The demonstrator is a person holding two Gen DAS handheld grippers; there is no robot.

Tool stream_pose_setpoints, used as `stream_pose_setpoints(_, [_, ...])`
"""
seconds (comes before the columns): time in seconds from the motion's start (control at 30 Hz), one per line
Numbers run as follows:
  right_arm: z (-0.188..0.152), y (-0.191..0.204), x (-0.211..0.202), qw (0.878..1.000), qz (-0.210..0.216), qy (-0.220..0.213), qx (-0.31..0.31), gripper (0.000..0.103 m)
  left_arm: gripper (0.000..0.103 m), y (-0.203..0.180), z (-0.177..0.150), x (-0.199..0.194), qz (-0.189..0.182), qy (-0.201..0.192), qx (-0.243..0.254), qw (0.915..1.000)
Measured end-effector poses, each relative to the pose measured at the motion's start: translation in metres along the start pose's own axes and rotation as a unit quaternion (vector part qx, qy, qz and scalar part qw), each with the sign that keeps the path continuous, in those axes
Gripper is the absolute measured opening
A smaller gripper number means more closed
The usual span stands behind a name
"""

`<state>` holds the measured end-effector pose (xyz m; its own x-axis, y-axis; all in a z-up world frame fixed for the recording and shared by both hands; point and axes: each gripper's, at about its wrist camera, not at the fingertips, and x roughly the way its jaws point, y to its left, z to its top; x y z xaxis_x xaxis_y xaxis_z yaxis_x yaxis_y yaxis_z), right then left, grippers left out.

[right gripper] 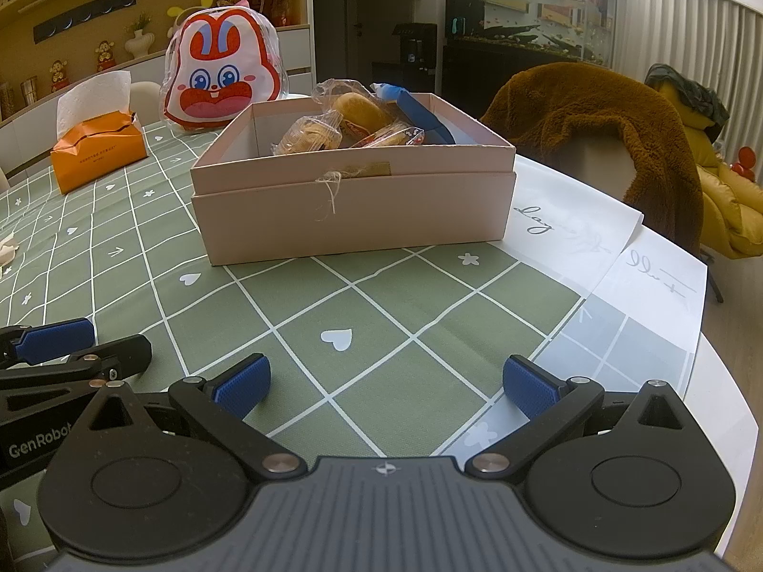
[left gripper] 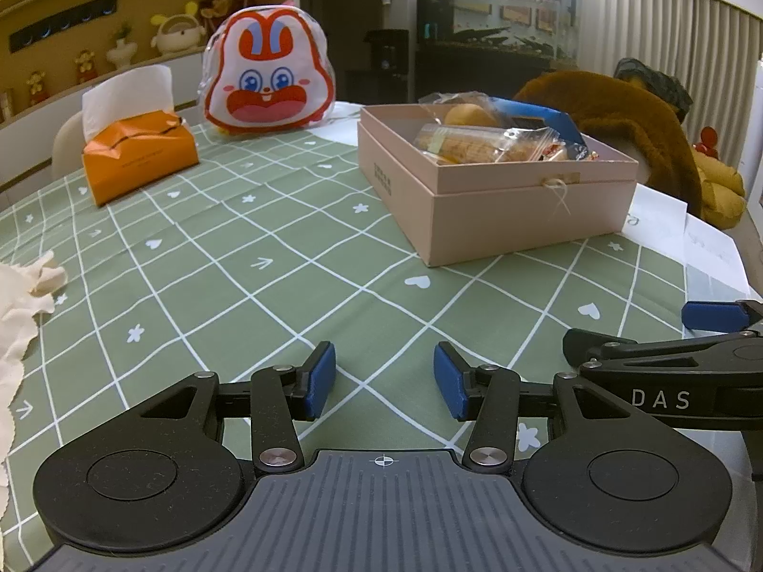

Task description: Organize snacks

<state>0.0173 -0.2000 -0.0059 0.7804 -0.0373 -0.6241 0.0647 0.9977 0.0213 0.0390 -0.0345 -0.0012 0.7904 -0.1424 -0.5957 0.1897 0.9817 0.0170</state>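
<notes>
A pink box (left gripper: pixel 524 209) (right gripper: pixel 353 205) stands on the green checked tablecloth and holds several wrapped snacks (left gripper: pixel 481 143) (right gripper: pixel 334 128) and a blue packet (right gripper: pixel 419 114). My left gripper (left gripper: pixel 384 379) is open and empty, low over the cloth, well short of the box. My right gripper (right gripper: pixel 386 383) is open wider and empty, in front of the box. Each gripper shows at the edge of the other's view.
An orange tissue box (left gripper: pixel 138 157) (right gripper: pixel 97 152) and a rabbit-face bag (left gripper: pixel 267 76) (right gripper: pixel 221 71) stand at the far left. A white cloth (left gripper: pixel 19 295) lies at the left edge. A chair with a brown fleece (right gripper: pixel 610 114) stands beyond the table's right edge.
</notes>
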Motion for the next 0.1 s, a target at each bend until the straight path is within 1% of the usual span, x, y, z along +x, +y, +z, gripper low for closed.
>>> stream_pose_setpoints(0.1, [0.0001,-0.0001,0.0,1.0,0.0,0.0,0.0,0.103,0.052,0.0016,0.0001,-0.0004,-0.004,0.0,-0.005,1.0])
